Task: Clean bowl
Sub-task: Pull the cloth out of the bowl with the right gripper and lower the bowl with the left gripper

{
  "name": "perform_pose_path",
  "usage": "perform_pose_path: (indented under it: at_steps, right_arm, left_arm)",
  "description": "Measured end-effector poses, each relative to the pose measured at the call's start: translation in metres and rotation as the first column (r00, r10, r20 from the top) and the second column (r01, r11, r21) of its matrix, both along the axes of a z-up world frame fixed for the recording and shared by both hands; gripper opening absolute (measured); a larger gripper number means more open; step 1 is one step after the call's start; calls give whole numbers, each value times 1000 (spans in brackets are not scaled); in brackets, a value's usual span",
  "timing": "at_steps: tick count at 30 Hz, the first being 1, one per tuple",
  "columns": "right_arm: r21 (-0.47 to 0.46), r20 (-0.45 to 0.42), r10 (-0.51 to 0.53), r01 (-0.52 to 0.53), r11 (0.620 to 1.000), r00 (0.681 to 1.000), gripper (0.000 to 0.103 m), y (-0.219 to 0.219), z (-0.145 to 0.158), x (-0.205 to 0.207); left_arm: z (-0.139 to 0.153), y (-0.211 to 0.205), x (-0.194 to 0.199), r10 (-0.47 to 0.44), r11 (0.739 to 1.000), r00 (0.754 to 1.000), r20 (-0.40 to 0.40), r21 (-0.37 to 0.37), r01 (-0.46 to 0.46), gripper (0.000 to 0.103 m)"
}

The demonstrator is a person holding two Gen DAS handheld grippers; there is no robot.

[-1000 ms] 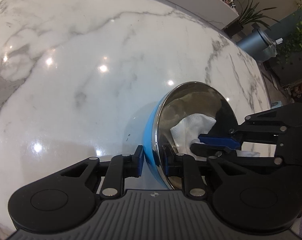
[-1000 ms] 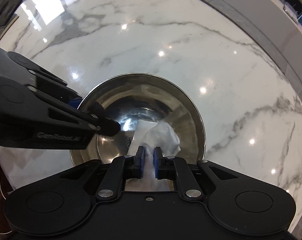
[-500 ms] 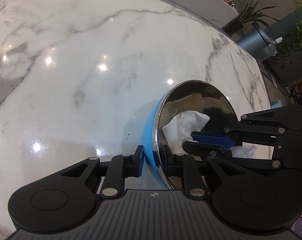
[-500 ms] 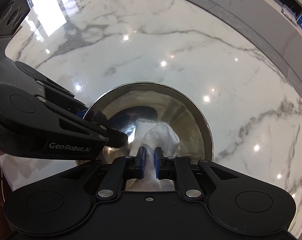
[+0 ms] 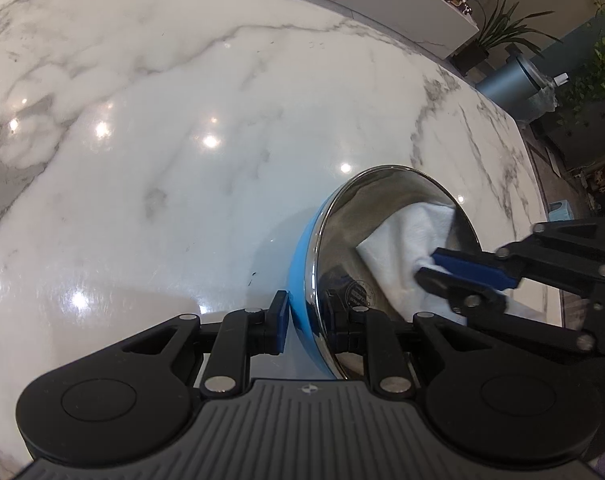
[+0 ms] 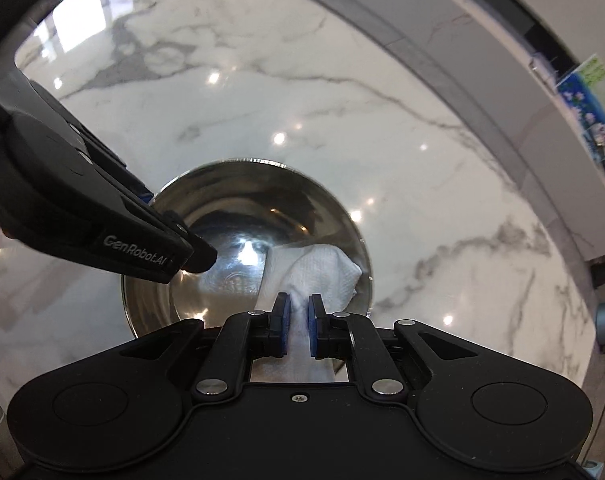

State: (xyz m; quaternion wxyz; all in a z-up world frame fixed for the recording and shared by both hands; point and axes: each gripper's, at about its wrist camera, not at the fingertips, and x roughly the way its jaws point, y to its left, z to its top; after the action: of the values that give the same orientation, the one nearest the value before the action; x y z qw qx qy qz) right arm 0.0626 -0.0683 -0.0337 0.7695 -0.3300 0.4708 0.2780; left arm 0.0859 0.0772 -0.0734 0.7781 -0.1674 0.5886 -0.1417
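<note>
A round bowl point(image 5: 382, 248), shiny steel inside and sky-blue outside, sits tipped on a glossy white marble counter with grey veins point(image 5: 182, 140). The left gripper point(image 5: 306, 316) is clamped on the bowl's near rim, one blue pad against the blue outer wall and the other finger inside the steel hollow, holding the bowl steady with its opening turned toward the right.

The right gripper point(image 6: 298, 320) has its blue pads pressed together on a crumpled white paper towel point(image 6: 314, 272), which it presses against the inside of the bowl.

Compared with half a second ago, the towel has slid away from the middle of the bowl toward the right-hand inner wall, close under the rim. The polished bottom, with a round stamped mark, now shows bare and bright beside the towel.

This suggests the wiping is well under way: the base looks done and the stroke is now working the side wall. The remaining wall probably needs the same pass.
</note>
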Motion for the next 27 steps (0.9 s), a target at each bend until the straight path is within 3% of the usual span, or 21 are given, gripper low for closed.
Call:
perform_pose_path:
  at_steps: [7,12,19,24,27]
  right_arm:
    - [114,116,-127,114,987,985,6,-29,23,-23]
    - [209,194,-265,224,952,944,3,-57,36,-32]
    - [324,111,-377,325,889,920,3,-87,25,-17]
    - [426,43,-437,380,821,898,4,-106,14,-15]
    - [443,16,-467,413,796,884,5,-113,7,-14]
  left_arm:
    - [8,-3,-9,-3,1000,1000,11,17,2,17]
    - [14,-9,-17,-1,999,1000,29,48,0,17]
    - [19,-19,-27,5,997,999,51,82,-9,17]
    - [17,-31,-26,17,995,998,62,102,-24,17]
    - [17,-35,-26,20,994,998,65,106,-27,17]
